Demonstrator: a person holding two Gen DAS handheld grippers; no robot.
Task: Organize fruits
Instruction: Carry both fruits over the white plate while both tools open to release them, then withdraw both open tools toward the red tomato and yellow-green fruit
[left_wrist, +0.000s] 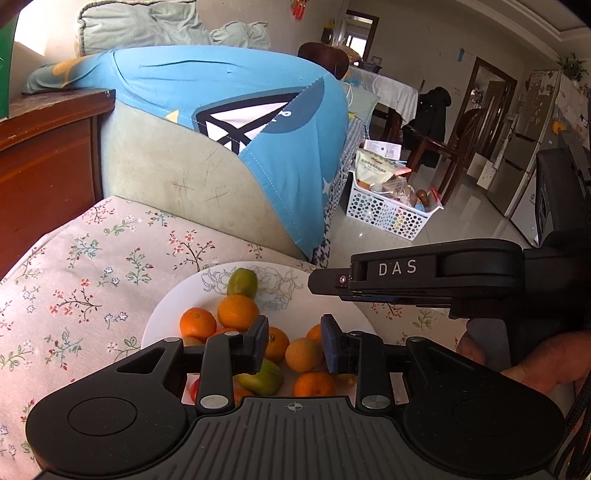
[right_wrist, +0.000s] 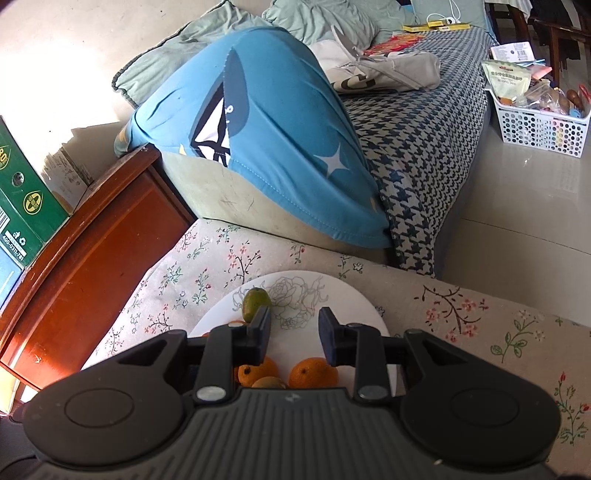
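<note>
While both grippers hang over the white plate (left_wrist: 177, 306) at the lower middle of each frame, neither holds anything: the left gripper (left_wrist: 294, 341) and right gripper (right_wrist: 294, 334) each stand slightly apart, pads clear of fruit. Oranges (left_wrist: 238, 312) and green fruit (left_wrist: 242, 282) lie heaped on the plate, on the flowered cloth (left_wrist: 92, 266). Closing into so tight a pile may nudge neighbours off the rim, since they touch.

My left gripper (left_wrist: 293, 345) body covers the near fruits on the plate (left_wrist: 166, 317); a red one (left_wrist: 194, 388) barely peeks out. My hand (left_wrist: 532, 363) runs off the right edge. Basket (left_wrist: 388, 212) contents too small to read.
</note>
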